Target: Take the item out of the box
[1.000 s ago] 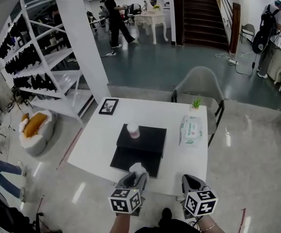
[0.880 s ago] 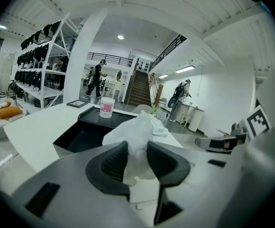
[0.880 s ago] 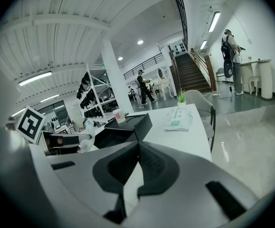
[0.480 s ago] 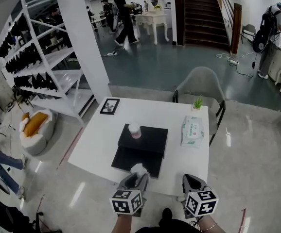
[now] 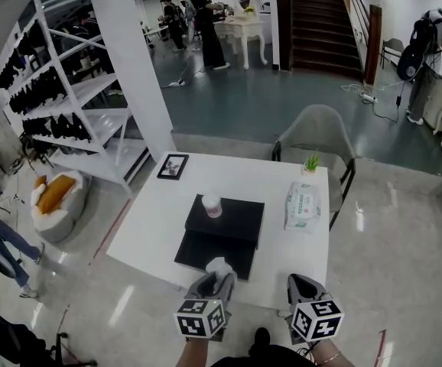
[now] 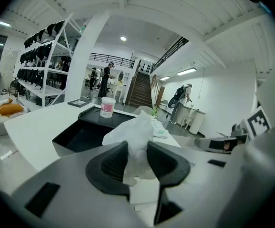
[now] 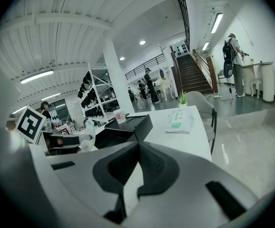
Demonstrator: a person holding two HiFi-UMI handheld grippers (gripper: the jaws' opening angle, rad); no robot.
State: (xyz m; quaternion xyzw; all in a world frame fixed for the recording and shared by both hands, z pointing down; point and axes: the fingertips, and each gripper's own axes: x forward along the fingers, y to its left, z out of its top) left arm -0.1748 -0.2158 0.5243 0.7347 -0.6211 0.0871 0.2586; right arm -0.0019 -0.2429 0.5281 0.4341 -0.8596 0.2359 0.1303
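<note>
An open black box (image 5: 206,252) lies on the white table (image 5: 148,220), and its lid (image 5: 232,220) rests across the far half. My left gripper (image 5: 219,276) hangs at the box's near edge, shut on a crumpled white wrapper (image 5: 219,265). In the left gripper view the wrapper (image 6: 135,134) bulges up between the dark pads (image 6: 110,164) of that gripper (image 6: 137,148), in front of the box (image 6: 78,137). My right gripper (image 5: 297,285) sits over the table's near right edge. Its jaws (image 7: 137,146) meet with nothing between them.
A small white cup with a pink label (image 5: 212,206) stands on the lid. A pack of wipes (image 5: 301,206), a small potted plant (image 5: 310,162) and a photo frame (image 5: 172,167) also sit on the table. A grey chair (image 5: 316,136) is behind it, white shelving (image 5: 68,105) to the left.
Both grippers and the wrapper have stayed where they were. Only people in the background have walked on.
</note>
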